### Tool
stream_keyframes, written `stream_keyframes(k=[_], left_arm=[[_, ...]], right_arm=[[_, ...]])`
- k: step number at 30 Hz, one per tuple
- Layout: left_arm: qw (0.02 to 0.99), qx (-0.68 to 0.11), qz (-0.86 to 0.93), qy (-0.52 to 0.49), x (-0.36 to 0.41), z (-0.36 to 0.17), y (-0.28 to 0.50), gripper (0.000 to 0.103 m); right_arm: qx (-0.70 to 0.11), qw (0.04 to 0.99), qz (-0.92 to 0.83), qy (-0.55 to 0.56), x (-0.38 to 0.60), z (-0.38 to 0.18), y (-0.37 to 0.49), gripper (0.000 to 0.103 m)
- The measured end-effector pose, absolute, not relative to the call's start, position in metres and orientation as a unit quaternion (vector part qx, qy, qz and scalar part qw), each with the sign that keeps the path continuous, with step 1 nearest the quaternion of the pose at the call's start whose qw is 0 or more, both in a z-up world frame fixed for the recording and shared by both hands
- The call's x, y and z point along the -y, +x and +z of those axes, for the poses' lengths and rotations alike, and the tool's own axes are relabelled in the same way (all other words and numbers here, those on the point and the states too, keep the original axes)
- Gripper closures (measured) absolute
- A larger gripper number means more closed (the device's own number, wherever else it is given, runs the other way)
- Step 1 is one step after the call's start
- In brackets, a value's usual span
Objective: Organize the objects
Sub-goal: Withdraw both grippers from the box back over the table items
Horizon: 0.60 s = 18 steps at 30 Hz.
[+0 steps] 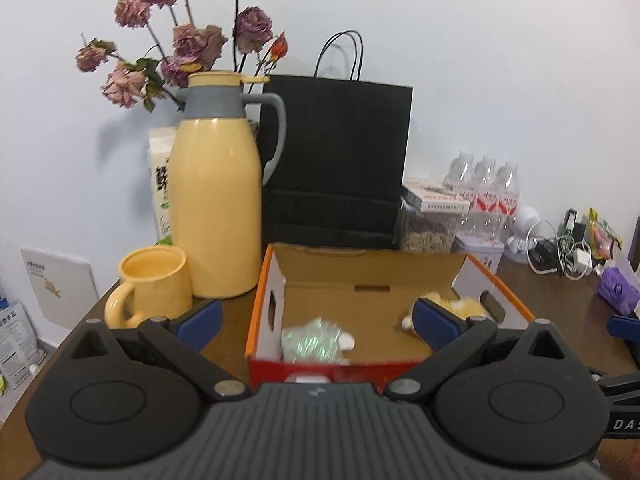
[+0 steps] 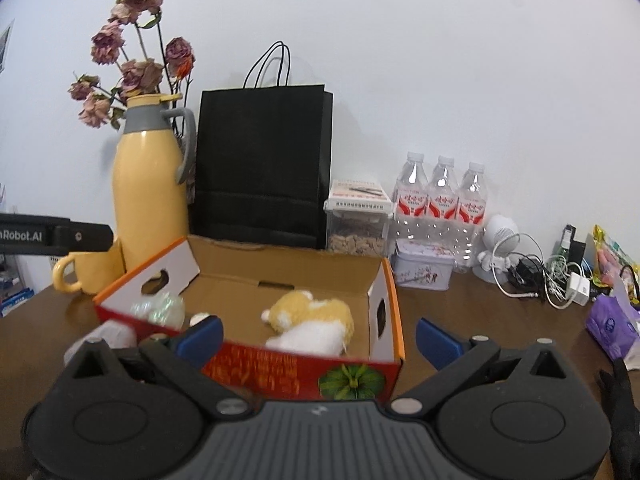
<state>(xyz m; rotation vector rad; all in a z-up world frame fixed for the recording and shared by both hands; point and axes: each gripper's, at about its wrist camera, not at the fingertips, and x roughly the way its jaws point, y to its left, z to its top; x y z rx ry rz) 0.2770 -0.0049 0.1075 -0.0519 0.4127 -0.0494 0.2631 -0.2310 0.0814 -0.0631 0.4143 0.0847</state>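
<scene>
An open cardboard box [image 1: 372, 268] with orange edges and a red front [image 2: 280, 376] stands on the brown table. Inside lie a yellow-and-white plush toy [image 2: 312, 320], which shows at the box's right end [image 1: 468, 306] in the left wrist view, and a shiny greenish wrapped thing [image 1: 312, 338] [image 2: 160, 308] at its left end. My left gripper [image 1: 318, 322] hovers before the box with its blue pads spread wide and nothing between them. My right gripper [image 2: 319, 340] is also open and bare, just in front of the box's front wall. A blurred pale object [image 2: 106, 336] lies by the box's front left corner.
A yellow thermos jug [image 1: 218, 200] and yellow mug [image 1: 154, 284] stand left of the box. Dried roses [image 1: 188, 44] and a black paper bag [image 1: 340, 160] are behind. Water bottles [image 2: 440, 196], a clear snack container [image 2: 356, 224], a tin, tangled cables [image 2: 540, 276] and a purple pack [image 2: 610, 324] fill the right.
</scene>
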Motion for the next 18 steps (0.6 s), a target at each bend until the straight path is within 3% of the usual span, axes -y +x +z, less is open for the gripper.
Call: stream_keyframes(k=[18], left_arm=[[0.968,-0.25,-0.003,-0.026,-0.012,0.066,0.198,0.0]], right_arm=[[-0.254,0.967,0.03,-0.014,0.249,0.043,0.175,0.0]])
